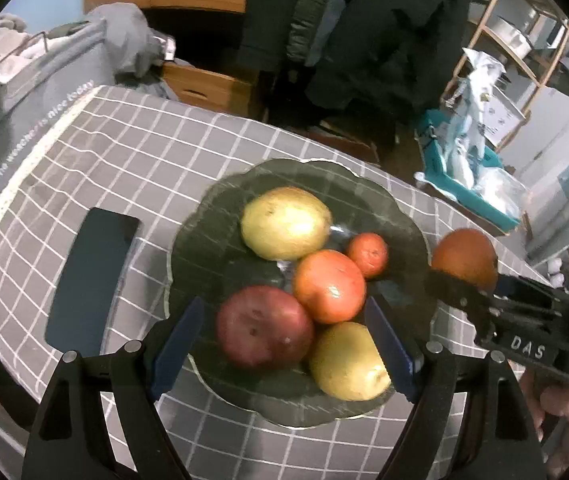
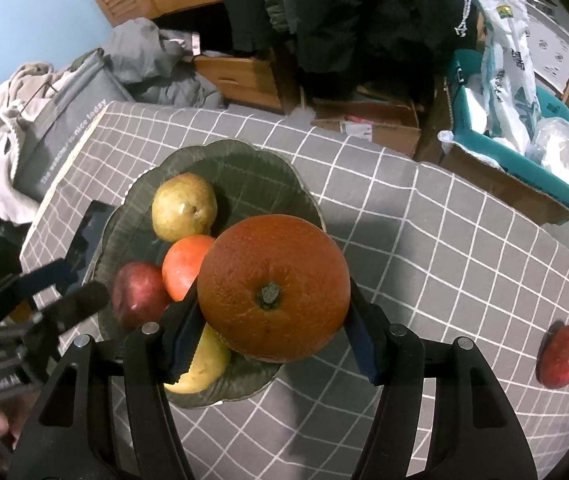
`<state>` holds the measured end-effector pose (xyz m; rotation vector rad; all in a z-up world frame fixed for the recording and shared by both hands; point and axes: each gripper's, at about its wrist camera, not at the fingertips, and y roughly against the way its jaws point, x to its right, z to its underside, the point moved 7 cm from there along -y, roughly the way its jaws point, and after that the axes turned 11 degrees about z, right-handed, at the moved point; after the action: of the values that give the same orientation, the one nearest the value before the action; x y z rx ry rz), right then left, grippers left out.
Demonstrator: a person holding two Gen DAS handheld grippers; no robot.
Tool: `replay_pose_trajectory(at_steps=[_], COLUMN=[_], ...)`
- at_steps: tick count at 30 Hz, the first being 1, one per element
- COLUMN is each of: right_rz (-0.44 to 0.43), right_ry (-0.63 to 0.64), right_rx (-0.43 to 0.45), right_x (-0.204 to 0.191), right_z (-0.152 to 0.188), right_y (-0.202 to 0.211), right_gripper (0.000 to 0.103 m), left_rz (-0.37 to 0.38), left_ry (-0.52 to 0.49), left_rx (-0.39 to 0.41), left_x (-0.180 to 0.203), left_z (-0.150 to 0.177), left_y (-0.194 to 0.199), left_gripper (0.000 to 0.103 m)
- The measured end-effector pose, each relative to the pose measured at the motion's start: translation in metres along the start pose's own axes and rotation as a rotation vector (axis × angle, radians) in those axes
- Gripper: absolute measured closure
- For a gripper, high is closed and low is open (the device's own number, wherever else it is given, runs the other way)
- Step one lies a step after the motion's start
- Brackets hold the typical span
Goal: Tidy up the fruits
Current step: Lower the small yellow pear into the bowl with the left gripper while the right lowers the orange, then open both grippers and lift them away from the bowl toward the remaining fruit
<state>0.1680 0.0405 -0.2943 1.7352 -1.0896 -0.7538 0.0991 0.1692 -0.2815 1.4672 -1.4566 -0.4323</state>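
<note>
A dark green plate on the grey checked cloth holds two yellow pears, a red apple, an orange-red fruit and a small tangerine. My left gripper hovers open over the plate's near side, its pads clear of the apple and near pear. My right gripper is shut on a large orange, held above the plate's right rim. Another red apple lies alone on the cloth at the far right.
A flat black slab lies left of the plate. Beyond the table's far edge are a grey bag, wooden drawers and a teal box stuffed with plastic bags. A hand grips the right tool.
</note>
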Motion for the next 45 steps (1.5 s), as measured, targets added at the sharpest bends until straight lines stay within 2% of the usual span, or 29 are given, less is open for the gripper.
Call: replay_pose_trajectory(at_steps=[11, 13, 15, 16, 24, 36, 45], right_rz=[0.003, -0.006, -0.008, -0.004, 0.016, 0.143, 0.204], right_ry=[0.045, 0.041, 0.039, 0.040, 0.001, 0.014, -0.009], right_rx=[-0.052, -0.028, -0.003, 0.010, 0.054, 0.161, 0.215], right_x=[-0.013, -0.014, -0.014, -0.013, 0.002, 0.034, 0.060], right_z=[0.008, 0.005, 0.001, -0.001, -0.010, -0.009, -0.002], right_y=[-0.015, -0.010, -0.004, 0.000, 0.021, 0.067, 0.100], right_gripper=[0.036, 0.033, 0.024, 0.024, 0.023, 0.023, 0.023], left_rz=[-0.034, -0.035, -0.036, -0.036, -0.029, -0.014, 0.004], left_ry=[0.018, 0.021, 0.022, 0.022, 0.021, -0.024, -0.075], left_rx=[0.014, 0.017, 0.019, 0.021, 0.042, 0.085, 0.115], left_x=[-0.011, -0.012, -0.011, -0.011, -0.006, 0.019, 0.046], left_z=[-0.003, -0.003, -0.003, -0.003, -0.008, -0.015, -0.018], left_y=[0.005, 0.005, 0.006, 0.007, 0.017, 0.037, 0.051], left_gripper=[0.019, 0.019, 0.019, 0.019, 0.019, 0.018, 0.017])
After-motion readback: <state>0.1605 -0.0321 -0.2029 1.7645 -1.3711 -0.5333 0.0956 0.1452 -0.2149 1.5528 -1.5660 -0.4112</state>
